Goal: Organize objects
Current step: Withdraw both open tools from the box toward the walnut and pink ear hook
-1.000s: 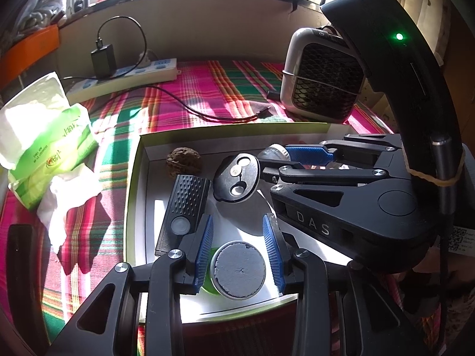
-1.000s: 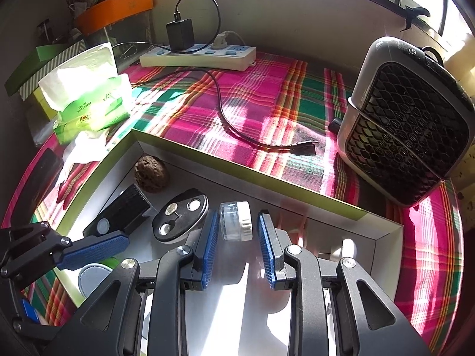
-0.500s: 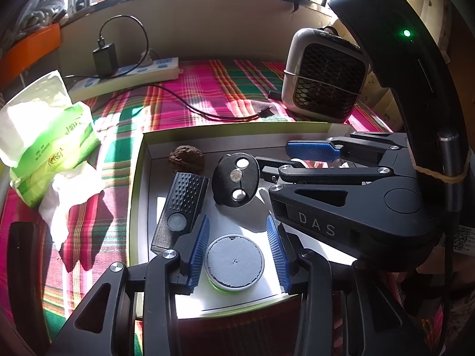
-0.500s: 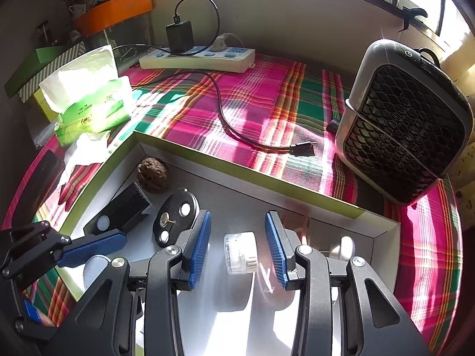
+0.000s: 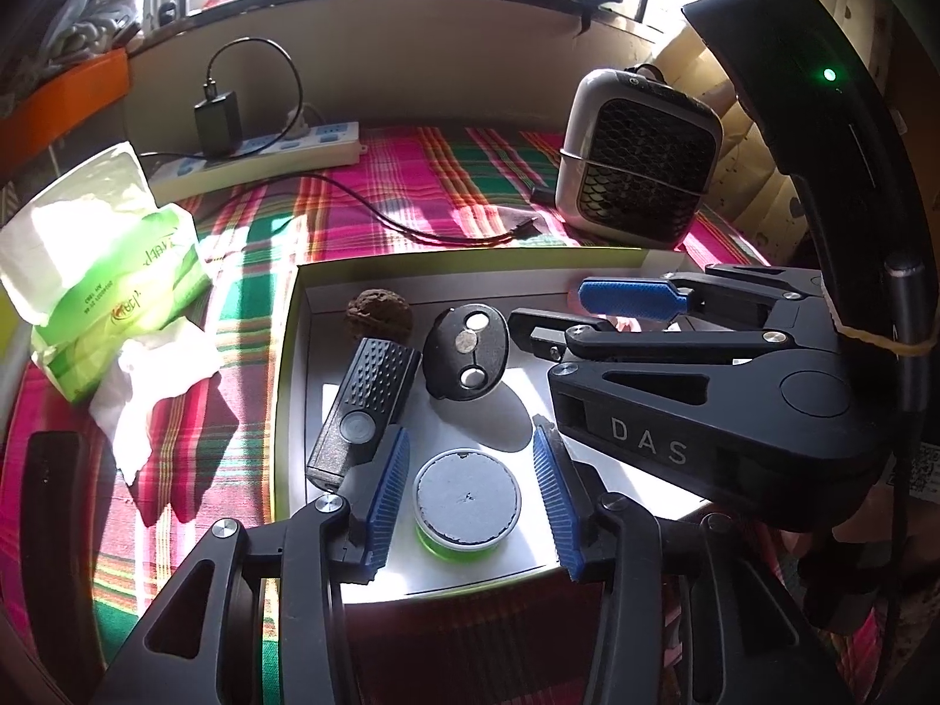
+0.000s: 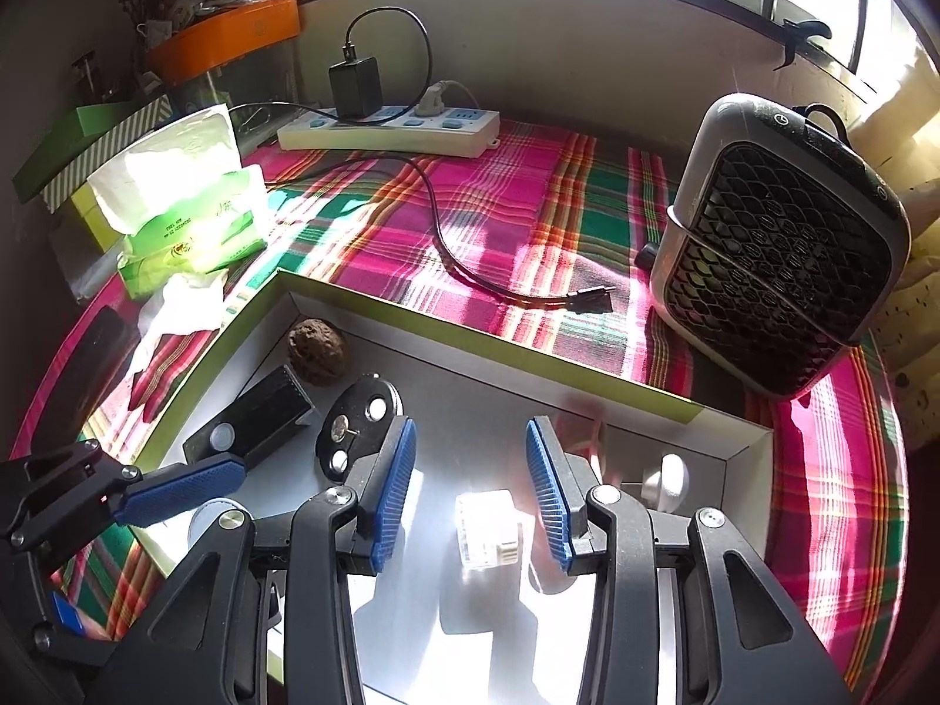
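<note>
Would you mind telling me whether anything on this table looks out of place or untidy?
A crumpled white tissue lies loose on the plaid cloth beside the tissue pack, and a black cable's free plug end trails unplugged near the small heater.

Tablecloth [image 6: 529, 200]: plaid in magenta, green, orange and white. Shallow box [image 6: 470, 329]: lime-green outer rim, white inside. Walnut [image 5: 376, 314] at 11 o'clock in the box: dark brown, wrinkled. Round container [image 5: 467, 496]: grey lid, bright green body. Small jar [image 6: 487, 534]: clear with white cap. Tissue pack [image 5: 117, 288]: green and white. Desk fan [image 6: 781, 247]: grey shell, black honeycomb grille. Gripper pads [image 5: 388, 493]: blue, ribbed.
</note>
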Action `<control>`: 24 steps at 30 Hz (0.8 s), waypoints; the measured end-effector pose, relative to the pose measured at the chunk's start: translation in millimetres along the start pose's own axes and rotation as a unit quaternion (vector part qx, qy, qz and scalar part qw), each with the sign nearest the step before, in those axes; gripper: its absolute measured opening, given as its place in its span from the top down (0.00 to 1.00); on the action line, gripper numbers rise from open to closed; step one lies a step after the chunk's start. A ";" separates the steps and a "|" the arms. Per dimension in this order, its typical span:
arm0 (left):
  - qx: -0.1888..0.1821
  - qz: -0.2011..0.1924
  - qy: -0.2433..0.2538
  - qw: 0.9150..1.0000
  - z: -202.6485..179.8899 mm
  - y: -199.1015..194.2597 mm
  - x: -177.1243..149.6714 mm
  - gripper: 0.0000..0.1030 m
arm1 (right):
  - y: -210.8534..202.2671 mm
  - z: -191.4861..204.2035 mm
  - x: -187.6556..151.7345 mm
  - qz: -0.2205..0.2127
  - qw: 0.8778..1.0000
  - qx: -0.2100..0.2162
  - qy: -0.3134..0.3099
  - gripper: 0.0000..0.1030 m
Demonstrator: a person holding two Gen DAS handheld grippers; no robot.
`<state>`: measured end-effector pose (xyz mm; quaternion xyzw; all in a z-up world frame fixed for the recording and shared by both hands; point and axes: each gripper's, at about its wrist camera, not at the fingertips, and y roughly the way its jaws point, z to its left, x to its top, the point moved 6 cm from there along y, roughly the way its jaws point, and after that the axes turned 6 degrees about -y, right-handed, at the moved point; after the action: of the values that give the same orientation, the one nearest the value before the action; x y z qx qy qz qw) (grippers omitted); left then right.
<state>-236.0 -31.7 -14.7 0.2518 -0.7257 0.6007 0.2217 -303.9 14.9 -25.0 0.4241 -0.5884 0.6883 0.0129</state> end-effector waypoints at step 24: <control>0.001 -0.024 -0.003 1.000 1.3 -36.3 -14.6 0.58 | -44.3 8.9 -17.7 -0.030 0.999 -0.008 0.022 0.54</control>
<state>-201.8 -37.1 3.5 0.2711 -0.7198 0.5949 0.2335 -264.6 29.7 -0.7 0.4264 -0.5805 0.6919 0.0499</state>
